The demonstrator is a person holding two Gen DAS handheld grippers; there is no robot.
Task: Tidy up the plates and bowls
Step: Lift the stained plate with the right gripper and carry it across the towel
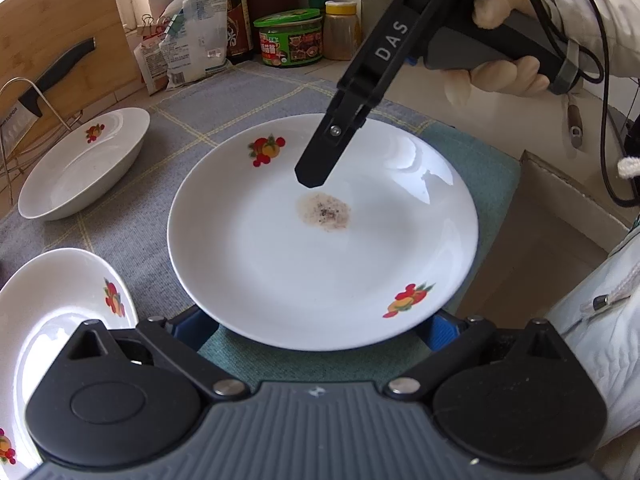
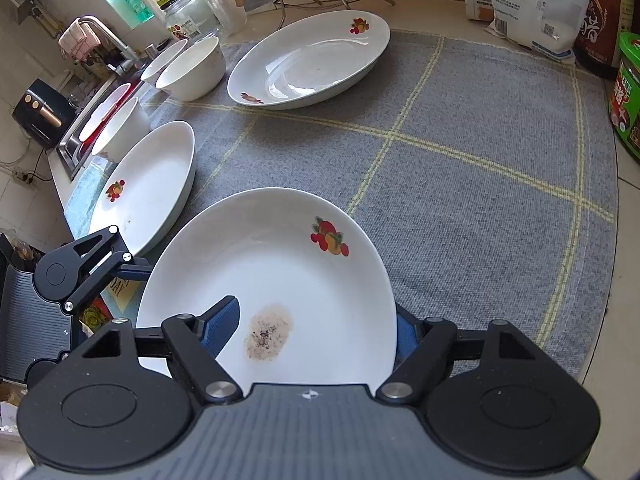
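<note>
A white plate (image 1: 320, 248) with fruit prints and a brown stain is held in the air above the grey mat. My right gripper (image 2: 316, 328) is shut on its rim, one blue pad on top, one below; in the left wrist view its finger (image 1: 320, 160) reaches over the plate. My left gripper (image 1: 320, 332) is open, its blue pads mostly hidden under the plate's near edge. Another plate (image 2: 148, 184) lies at left, a deep oval dish (image 2: 312, 60) farther back, and white bowls (image 2: 192, 68) beyond.
A grey checked mat (image 2: 460, 184) covers the counter. Jars (image 1: 290, 38), a sauce bottle (image 1: 236, 12) and bags (image 1: 188, 40) stand at the back. A cleaver on a wire rack (image 1: 36, 92) leans against a wooden board. A sink (image 2: 76, 148) lies at far left.
</note>
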